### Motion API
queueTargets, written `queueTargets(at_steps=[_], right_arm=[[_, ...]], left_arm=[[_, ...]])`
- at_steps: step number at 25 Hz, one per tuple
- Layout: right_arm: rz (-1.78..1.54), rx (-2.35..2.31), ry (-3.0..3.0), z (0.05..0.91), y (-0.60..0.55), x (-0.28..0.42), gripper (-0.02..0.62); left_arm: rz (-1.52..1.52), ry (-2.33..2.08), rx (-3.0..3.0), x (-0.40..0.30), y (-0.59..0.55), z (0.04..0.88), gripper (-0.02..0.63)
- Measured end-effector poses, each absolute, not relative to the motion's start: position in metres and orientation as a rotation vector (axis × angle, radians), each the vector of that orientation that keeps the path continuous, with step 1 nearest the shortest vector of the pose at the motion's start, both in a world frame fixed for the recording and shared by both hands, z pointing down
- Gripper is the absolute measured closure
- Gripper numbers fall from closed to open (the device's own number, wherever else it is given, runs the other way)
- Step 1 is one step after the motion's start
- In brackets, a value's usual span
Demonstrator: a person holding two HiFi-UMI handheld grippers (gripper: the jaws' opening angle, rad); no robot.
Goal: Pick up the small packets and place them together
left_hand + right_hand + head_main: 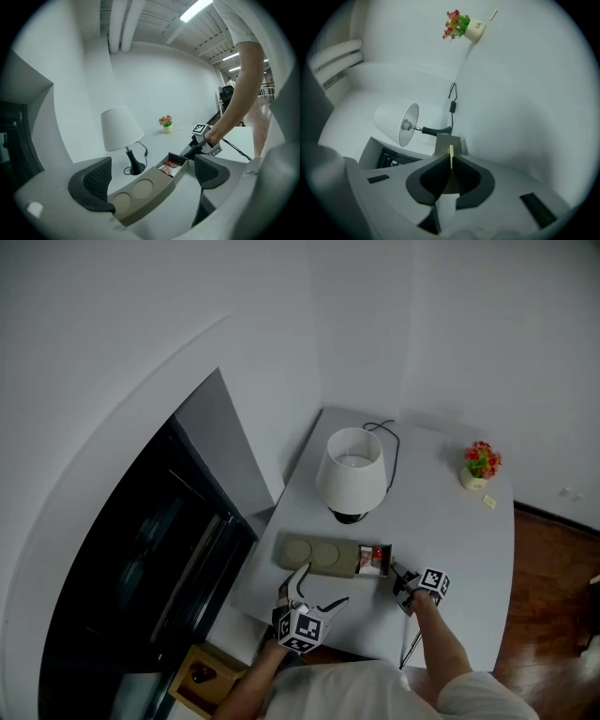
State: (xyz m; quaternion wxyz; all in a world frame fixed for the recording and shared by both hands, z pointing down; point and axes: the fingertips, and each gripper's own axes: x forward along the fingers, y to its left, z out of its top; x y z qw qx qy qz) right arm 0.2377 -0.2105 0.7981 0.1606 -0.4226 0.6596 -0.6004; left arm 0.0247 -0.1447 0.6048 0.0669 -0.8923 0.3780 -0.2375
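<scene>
Right gripper [449, 164] tight on small packet [450, 152]

A white-shaded lamp [352, 472] stood on a black base towards the back of the pale table [469, 549], its black cord [386, 442] looping behind it. Near the far right corner sat a little pot of red flowers [479, 465], a small pale slip [488, 502] just beside it. Brown wooden floor [548, 615] showed to the right.

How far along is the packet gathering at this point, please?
A few packets already lie in the end compartment of the tray. The right claw is shut on a thin yellow packet. One loose packet beside the flower pot is left to fetch; the left claw is open.
</scene>
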Motion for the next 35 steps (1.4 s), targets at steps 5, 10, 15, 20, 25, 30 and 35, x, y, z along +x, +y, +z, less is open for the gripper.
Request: queueTargets(at_steps=[5,10,15,20,25,30,35], right_arm=[[-1.653,-1.317,1.869,0.796,-0.193,0.307,0.566],[-1.642,-1.337,1.910,0.792,-0.181,0.341,0.566],[-1.679,-1.417,1.938,0.800,-0.186,0.341,0.568],[-1.559,-1.704,1.963,0.796,-0.185,0.365,0.541],[-1.137,-1.854,2.069,0.721,-0.196,0.391,0.534],[-0.677,-1.995,2.239,0.626,-0.190,0.383,0.531],[-0.285,-2.029,2.299,0.544,-0.171,0.337,0.335]], left_arm=[[-0.704,1.074,-2.713,0.047,-0.143,0.605,0.077],[-0.691,1.029,-2.732,0.064,-0.140,0.605,0.075],[-0.646,1.026,-2.769,0.074,-0.141,0.600,0.077],[-0.591,1.057,-2.806,0.070,-0.148,0.593,0.076],[-0.488,1.100,-2.861,0.063,-0.159,0.580,0.077],[-0.312,1.199,-2.909,0.052,-0.171,0.553,0.115],[-0.162,1.308,-2.900,0.030,-0.183,0.527,0.166]])
